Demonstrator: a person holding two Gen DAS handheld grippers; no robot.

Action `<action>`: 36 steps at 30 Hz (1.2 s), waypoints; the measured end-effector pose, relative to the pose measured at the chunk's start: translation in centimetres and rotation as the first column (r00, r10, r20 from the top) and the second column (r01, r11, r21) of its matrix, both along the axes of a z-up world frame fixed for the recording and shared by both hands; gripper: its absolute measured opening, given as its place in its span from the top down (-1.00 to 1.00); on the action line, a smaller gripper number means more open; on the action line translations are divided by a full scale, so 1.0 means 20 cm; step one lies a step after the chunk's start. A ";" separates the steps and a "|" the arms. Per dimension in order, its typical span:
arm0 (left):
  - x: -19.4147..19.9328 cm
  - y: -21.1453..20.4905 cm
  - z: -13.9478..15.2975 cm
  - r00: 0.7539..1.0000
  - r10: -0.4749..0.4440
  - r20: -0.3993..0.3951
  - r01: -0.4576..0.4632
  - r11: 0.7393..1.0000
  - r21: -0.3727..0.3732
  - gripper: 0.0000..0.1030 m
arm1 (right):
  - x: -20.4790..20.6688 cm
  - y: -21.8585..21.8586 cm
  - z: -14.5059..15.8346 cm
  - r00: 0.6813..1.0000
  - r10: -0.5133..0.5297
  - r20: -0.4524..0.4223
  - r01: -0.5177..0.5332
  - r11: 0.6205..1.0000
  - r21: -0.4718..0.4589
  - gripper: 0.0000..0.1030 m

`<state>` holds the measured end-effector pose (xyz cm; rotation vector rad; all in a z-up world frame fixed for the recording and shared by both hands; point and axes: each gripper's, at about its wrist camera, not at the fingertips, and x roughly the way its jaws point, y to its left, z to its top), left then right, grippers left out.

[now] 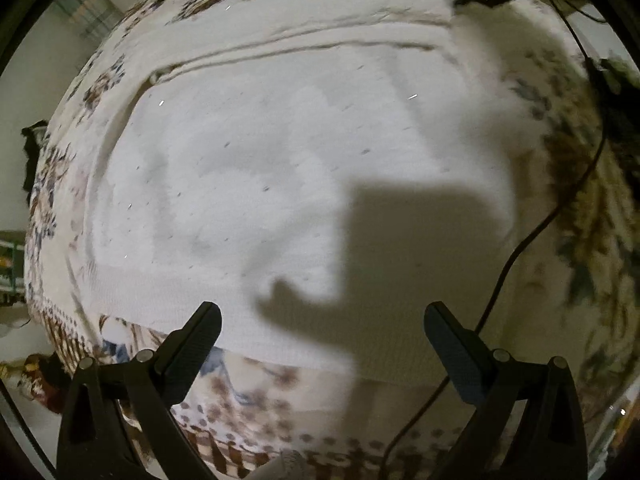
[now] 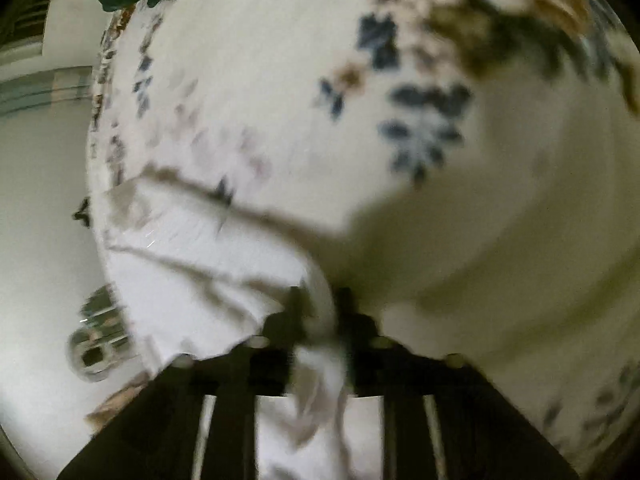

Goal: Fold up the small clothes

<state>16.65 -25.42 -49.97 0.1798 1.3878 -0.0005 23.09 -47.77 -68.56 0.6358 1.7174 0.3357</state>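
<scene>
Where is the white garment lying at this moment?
In the left wrist view the white garment lies spread on the floral bedsheet, ahead of the open left tool; the right tool pinches one edge.

The garment (image 1: 280,184) lies spread flat on the bedspread (image 1: 256,400), which shows around it on every side. The left gripper (image 1: 320,320) hangs over its near edge, a cable (image 1: 532,236) trailing across the bedspread to the right. The right gripper (image 2: 320,300) pinches a fold of the garment (image 2: 208,280), which spreads to its left
</scene>
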 end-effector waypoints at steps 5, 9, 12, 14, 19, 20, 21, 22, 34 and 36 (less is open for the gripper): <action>-0.06 -0.14 0.04 0.998 -0.059 -0.005 0.059 0.993 -0.107 -1.00 | -0.31 -0.28 0.16 0.998 0.034 -0.053 -0.036 0.999 -0.025 -0.09; -0.09 -0.33 -0.14 0.989 -0.137 -0.062 0.128 0.982 -0.140 -1.00 | -0.51 -0.50 0.17 0.997 -0.001 -0.081 -0.001 1.000 -0.028 -0.09; -0.09 -0.48 -0.32 0.975 -0.197 -0.104 0.188 0.978 -0.090 -0.97 | -0.52 -0.59 0.09 0.997 -0.061 -0.047 0.062 0.998 0.018 -0.09; -0.09 -0.52 -0.39 0.977 -0.197 -0.086 0.195 0.980 -0.028 -0.60 | -0.48 -0.57 0.04 0.996 -0.090 -0.025 0.092 0.993 0.071 -0.09; -0.10 -0.56 -0.37 0.980 -0.201 0.003 0.201 0.980 -0.012 0.61 | -0.30 -0.41 -0.12 0.977 -0.214 -0.006 0.209 0.950 0.233 -0.09; -0.11 -0.56 -0.35 0.979 -0.201 0.012 0.201 0.979 -0.008 0.69 | -0.27 -0.39 -0.15 0.973 -0.230 -0.007 0.224 0.941 0.255 -0.09; -0.11 -0.55 -0.33 0.981 -0.193 0.021 0.193 0.981 -0.002 0.83 | -0.24 -0.36 -0.18 0.969 -0.248 -0.014 0.242 0.929 0.280 -0.09; -0.11 -0.53 -0.30 0.984 -0.175 0.036 0.175 0.984 -0.008 0.84 | -0.22 -0.33 -0.21 0.964 -0.263 -0.026 0.258 0.918 0.302 -0.09; -0.09 -0.33 -0.05 0.991 -0.084 0.109 0.094 0.991 -0.097 0.86 | -0.17 -0.14 -0.11 0.979 -0.190 0.070 0.180 0.975 0.132 0.85; -0.09 -0.28 0.02 0.989 -0.064 0.134 0.080 0.990 -0.117 0.87 | -0.17 -0.10 0.01 0.981 -0.171 0.093 0.164 0.983 0.077 0.85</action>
